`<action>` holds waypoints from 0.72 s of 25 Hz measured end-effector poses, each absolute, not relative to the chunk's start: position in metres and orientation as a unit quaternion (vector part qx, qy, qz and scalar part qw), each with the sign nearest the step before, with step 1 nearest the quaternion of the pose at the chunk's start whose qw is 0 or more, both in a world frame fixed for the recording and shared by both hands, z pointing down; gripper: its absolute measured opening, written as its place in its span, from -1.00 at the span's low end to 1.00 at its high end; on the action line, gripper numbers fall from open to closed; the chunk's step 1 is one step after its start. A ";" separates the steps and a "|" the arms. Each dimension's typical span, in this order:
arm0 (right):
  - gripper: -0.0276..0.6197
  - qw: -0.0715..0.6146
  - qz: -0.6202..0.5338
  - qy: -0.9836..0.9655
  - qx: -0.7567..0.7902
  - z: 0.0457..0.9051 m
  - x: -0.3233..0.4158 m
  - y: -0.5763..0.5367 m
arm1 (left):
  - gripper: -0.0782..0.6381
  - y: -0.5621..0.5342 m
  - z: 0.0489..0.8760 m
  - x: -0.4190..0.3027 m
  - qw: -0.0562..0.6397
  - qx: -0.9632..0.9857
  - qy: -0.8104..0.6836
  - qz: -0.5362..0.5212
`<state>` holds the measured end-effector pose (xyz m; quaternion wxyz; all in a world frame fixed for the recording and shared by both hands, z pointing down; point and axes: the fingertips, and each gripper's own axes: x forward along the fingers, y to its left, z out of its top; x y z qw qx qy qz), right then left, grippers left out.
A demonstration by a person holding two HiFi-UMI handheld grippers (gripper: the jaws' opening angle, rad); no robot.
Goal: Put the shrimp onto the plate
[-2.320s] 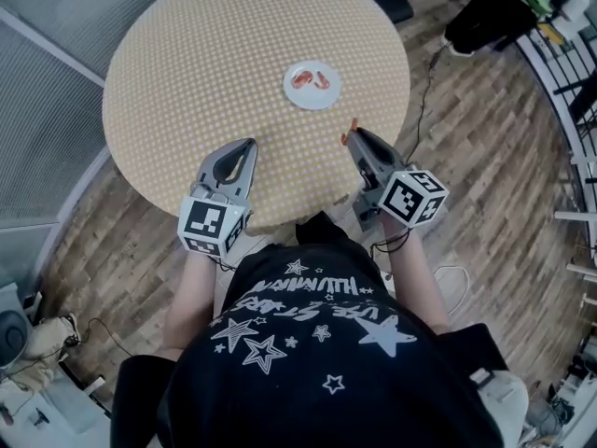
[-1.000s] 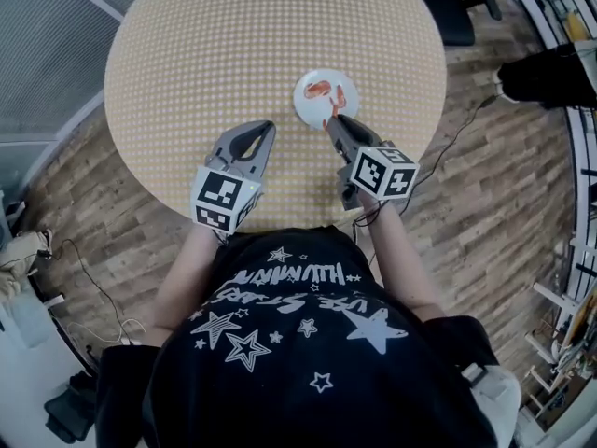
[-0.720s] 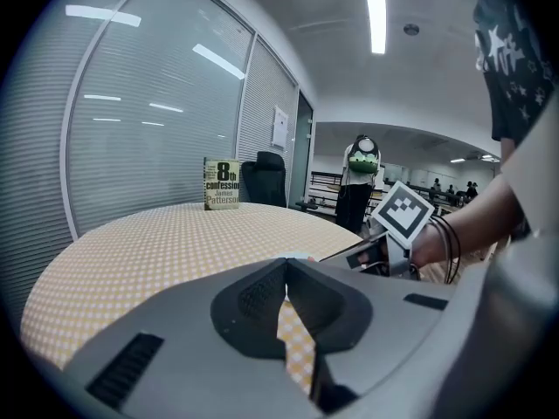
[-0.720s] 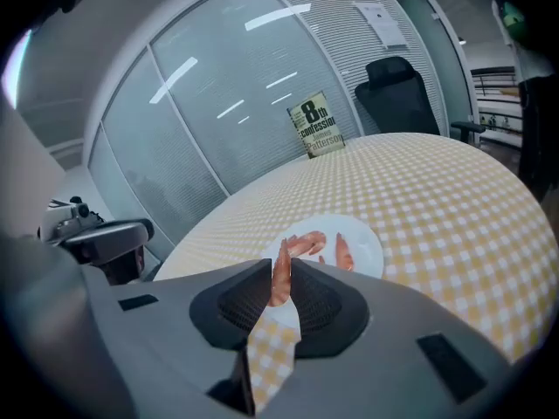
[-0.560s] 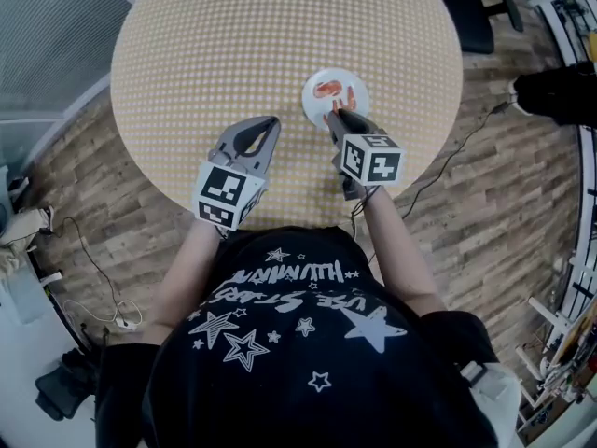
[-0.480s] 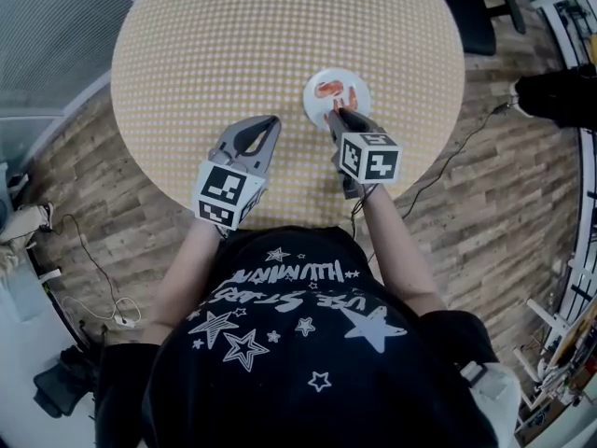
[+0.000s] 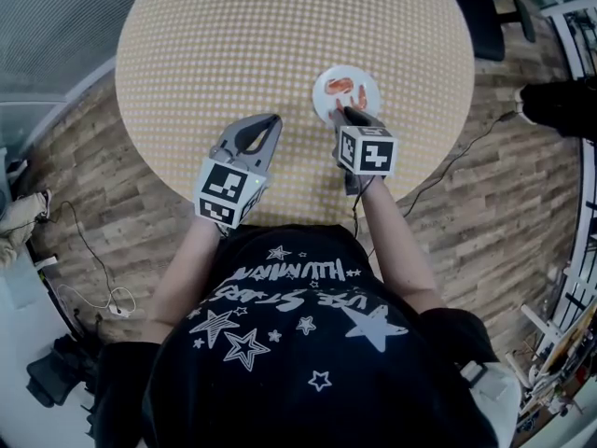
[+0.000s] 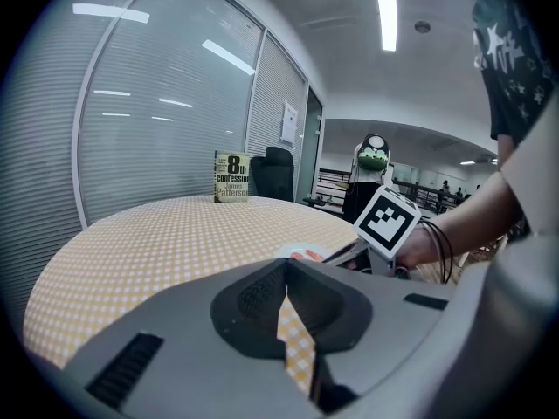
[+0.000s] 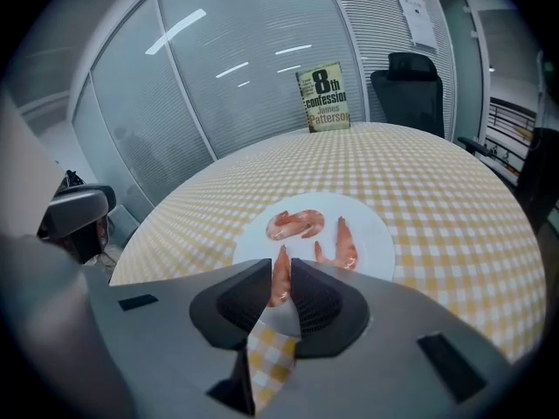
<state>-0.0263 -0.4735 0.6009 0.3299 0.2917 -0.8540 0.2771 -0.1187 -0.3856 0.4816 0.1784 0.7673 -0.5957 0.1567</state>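
Observation:
A white plate (image 9: 377,223) lies on the round checked table (image 7: 242,35), right of its middle. On the plate are a curled shrimp (image 9: 295,223) and a straight shrimp (image 9: 346,241). My right gripper (image 9: 280,271) is shut on another shrimp (image 9: 280,279), which stands upright between the jaws over the plate's near rim. In the head view the right gripper (image 7: 346,112) reaches the plate (image 7: 366,80) from the near side. My left gripper (image 7: 265,123) hovers over the table to the plate's left, jaws together with nothing between them.
A book (image 9: 323,97) stands upright at the table's far edge, with a black office chair (image 9: 410,81) behind it. Glass partition walls run along the left. The table's near edge (image 7: 280,215) is close to the person's body. A cable lies on the wooden floor at right.
My right gripper has carried the shrimp from the table's right edge leftward and forward to the plate's near rim. The left gripper has stayed about where it was.

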 end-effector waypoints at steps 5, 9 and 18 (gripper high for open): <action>-0.69 0.324 0.268 -0.856 0.302 0.599 -0.029 -0.473 | -0.76 -0.375 0.485 -0.123 0.178 0.768 -0.595 0.154; -0.68 0.308 0.254 -0.857 0.324 0.588 -0.023 -0.472 | -0.76 -0.366 0.483 -0.127 0.176 0.770 -0.595 0.151; -0.69 0.256 0.245 -0.856 0.376 0.554 -0.008 -0.448 | -0.76 -0.332 0.472 -0.145 0.160 0.778 -0.593 0.137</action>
